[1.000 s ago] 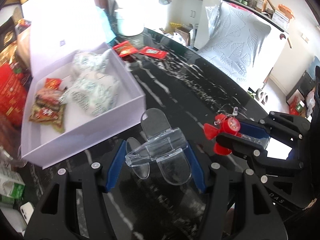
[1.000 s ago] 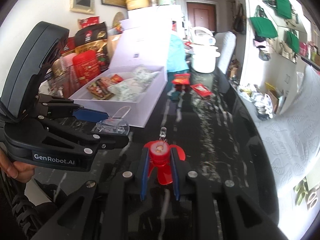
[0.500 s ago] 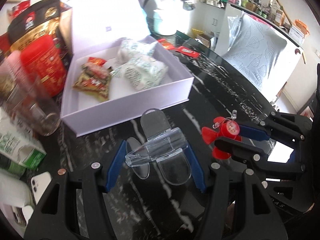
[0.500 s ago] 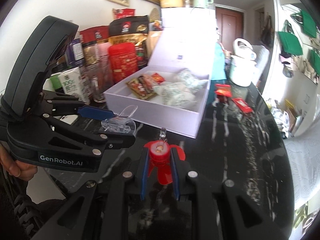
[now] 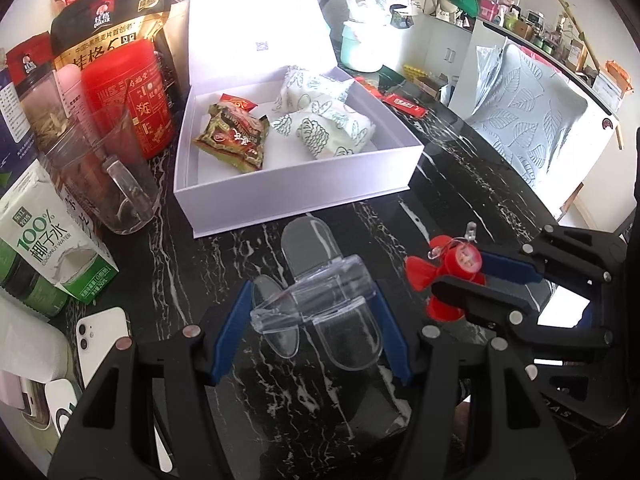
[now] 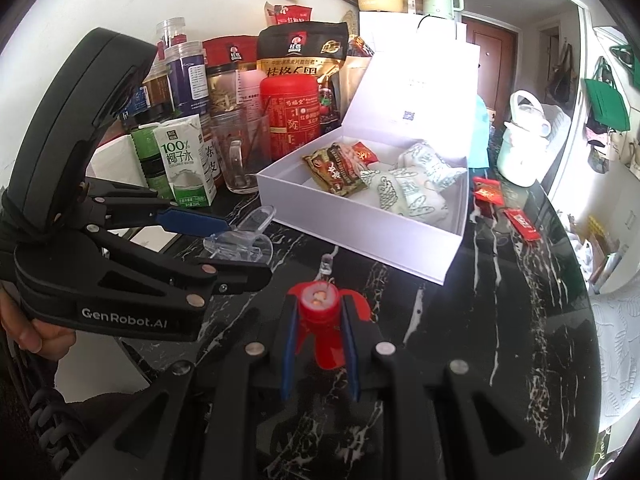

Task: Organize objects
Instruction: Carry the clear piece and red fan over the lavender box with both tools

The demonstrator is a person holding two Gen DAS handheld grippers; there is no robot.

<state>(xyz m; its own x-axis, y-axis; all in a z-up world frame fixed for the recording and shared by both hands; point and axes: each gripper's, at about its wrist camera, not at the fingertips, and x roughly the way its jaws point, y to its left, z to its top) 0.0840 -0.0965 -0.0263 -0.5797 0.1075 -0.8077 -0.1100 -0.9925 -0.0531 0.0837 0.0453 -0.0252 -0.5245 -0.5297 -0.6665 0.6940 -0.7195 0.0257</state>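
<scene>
Snack packets point(image 5: 236, 136) in box point(image 5: 304, 200); mug point(image 5: 108, 176) left beside box.

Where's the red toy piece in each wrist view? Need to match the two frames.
Left wrist: red toy piece sits right of centre, clamped in the right gripper, which reaches in from the right edge.
Right wrist: red toy piece sits low centre, clamped between that camera's own blue fingers.
Shared landmark: the open white box on the black marble table.

Open black tabletop point(image 5: 460, 184) right of the white box point(image 5: 304, 196); packages point(image 5: 120, 92) crowd left.
</scene>
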